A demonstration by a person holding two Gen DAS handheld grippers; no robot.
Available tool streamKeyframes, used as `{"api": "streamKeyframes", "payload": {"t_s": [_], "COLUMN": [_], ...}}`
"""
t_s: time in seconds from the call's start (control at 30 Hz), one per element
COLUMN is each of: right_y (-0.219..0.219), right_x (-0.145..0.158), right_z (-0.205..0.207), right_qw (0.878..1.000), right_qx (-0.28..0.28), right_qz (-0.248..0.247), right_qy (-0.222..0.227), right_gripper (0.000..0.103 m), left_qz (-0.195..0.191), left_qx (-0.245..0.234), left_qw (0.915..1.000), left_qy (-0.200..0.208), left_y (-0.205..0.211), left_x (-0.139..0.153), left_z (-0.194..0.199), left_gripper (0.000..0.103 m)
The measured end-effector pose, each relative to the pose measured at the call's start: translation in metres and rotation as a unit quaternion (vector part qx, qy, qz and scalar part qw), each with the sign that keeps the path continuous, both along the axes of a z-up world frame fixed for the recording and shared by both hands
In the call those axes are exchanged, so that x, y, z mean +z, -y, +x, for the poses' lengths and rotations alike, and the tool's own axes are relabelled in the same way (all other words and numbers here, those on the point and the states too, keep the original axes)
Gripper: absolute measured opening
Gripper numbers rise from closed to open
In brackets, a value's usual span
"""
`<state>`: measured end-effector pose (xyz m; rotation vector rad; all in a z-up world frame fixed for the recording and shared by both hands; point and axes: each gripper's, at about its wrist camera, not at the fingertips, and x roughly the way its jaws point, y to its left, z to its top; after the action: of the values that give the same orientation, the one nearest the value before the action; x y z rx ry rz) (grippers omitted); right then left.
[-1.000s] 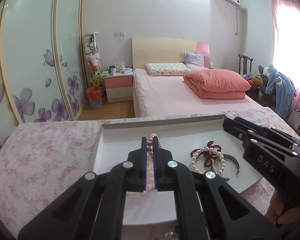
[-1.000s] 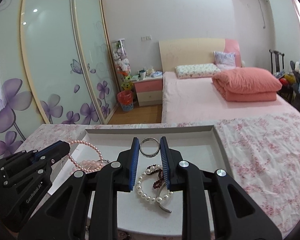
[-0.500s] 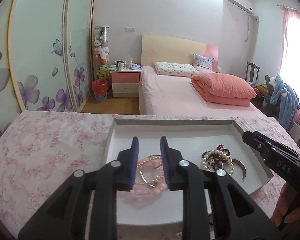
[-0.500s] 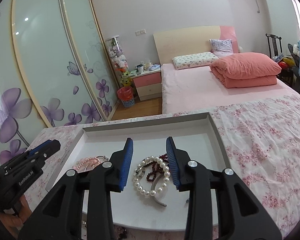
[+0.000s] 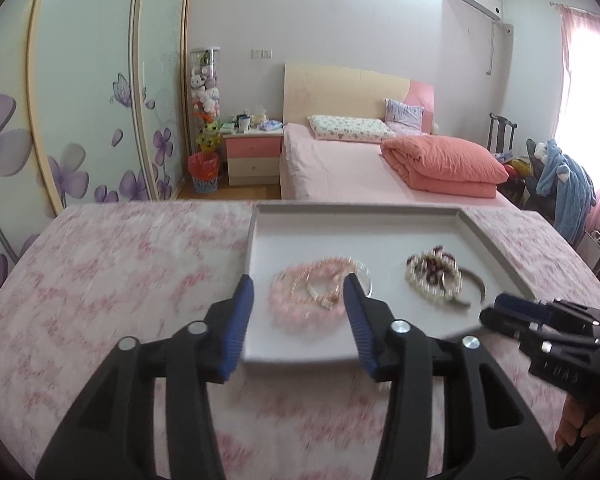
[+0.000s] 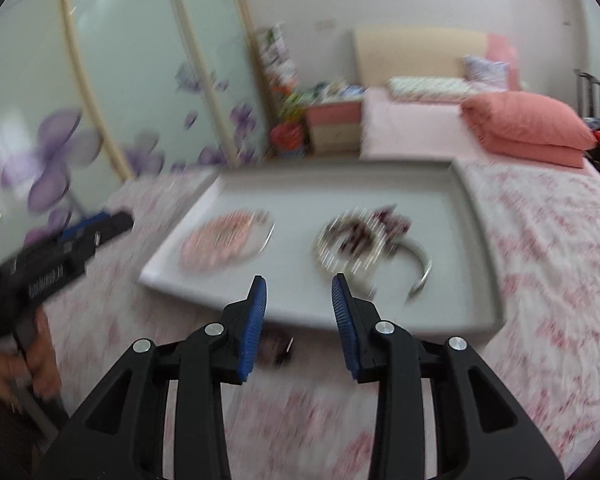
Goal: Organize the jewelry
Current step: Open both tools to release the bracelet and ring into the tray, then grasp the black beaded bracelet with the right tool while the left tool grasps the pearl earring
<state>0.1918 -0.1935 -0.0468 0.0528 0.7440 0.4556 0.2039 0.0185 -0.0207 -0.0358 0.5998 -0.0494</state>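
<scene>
1. The white tray [image 5: 380, 216] is a shallow, raised-rim rectangle lying on the counter [image 5: 120, 280], which is covered in a pink floral cloth.
2. In the tray's left half lies a pink bead bracelet [image 5: 296, 300], a pale, soft-looking coil, with a thin silver bangle [image 5: 366, 276] touching its far right side and a small gold clasp on top.
3. In the tray's right half lies a white pearl bracelet [image 5: 420, 284] tangled with dark red beads [image 5: 440, 256]; an open metal cuff [image 5: 474, 284] curves out to its right.
4. The left gripper [image 5: 298, 312] hovers over the tray's near edge, its jaws opening with nothing clamped; the pink coil shows between the blue pads, untouched.
5. The right gripper [image 6: 299, 312] sits over the tray's near edge too, partly open and empty, the picture blurred.
6. A small dark item [image 6: 276, 350] lies on the cloth just outside the tray's near rim; what it is cannot be told.
</scene>
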Motion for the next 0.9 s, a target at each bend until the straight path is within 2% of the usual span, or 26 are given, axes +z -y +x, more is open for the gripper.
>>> {"api": "streamKeyframes", "payload": {"t_s": [0.17, 0.37, 0.4, 0.47, 0.53, 0.6, 0.8, 0.9], "right_y": [-0.026, -0.046, -0.048, -0.048, -0.040, -0.030, 0.013, 0.039], "right_x": [-0.021, -0.028, -0.028, -0.030, -0.034, -0.034, -0.035, -0.037], "right_z": [-0.012, -0.004, -0.003, -0.001, 0.000, -0.003, -0.008, -0.011], "right_qw": [0.997, 0.992, 0.991, 0.989, 0.990, 0.992, 0.993, 0.991], "right_qx": [0.045, 0.056, 0.052, 0.042, 0.034, 0.019, -0.047, -0.087], "right_qz": [-0.063, -0.111, -0.126, -0.139, -0.132, -0.124, -0.103, -0.091], "right_qy": [-0.019, -0.010, -0.005, -0.007, -0.023, -0.026, -0.036, -0.042], "right_gripper": [0.035, 0.035, 0.034, 0.023, 0.010, 0.006, 0.006, 0.006], "left_qz": [0.001, -0.007, -0.007, -0.008, -0.009, -0.010, -0.009, -0.006], "left_qx": [0.002, 0.015, 0.016, 0.016, 0.014, 0.012, -0.007, -0.027], "left_qw": [0.9997, 0.9994, 0.9993, 0.9994, 0.9993, 0.9993, 0.9989, 0.9983], "left_qy": [-0.024, -0.032, -0.032, -0.031, -0.032, -0.034, -0.044, -0.052], "left_y": [-0.013, -0.026, -0.028, -0.029, -0.028, -0.027, -0.016, -0.006], "left_x": [-0.012, -0.015, -0.015, -0.014, -0.015, -0.016, -0.021, -0.025], "left_z": [-0.017, -0.026, -0.027, -0.029, -0.030, -0.031, -0.032, -0.033], "left_gripper": [0.048, 0.051, 0.051, 0.051, 0.052, 0.052, 0.053, 0.060]}}
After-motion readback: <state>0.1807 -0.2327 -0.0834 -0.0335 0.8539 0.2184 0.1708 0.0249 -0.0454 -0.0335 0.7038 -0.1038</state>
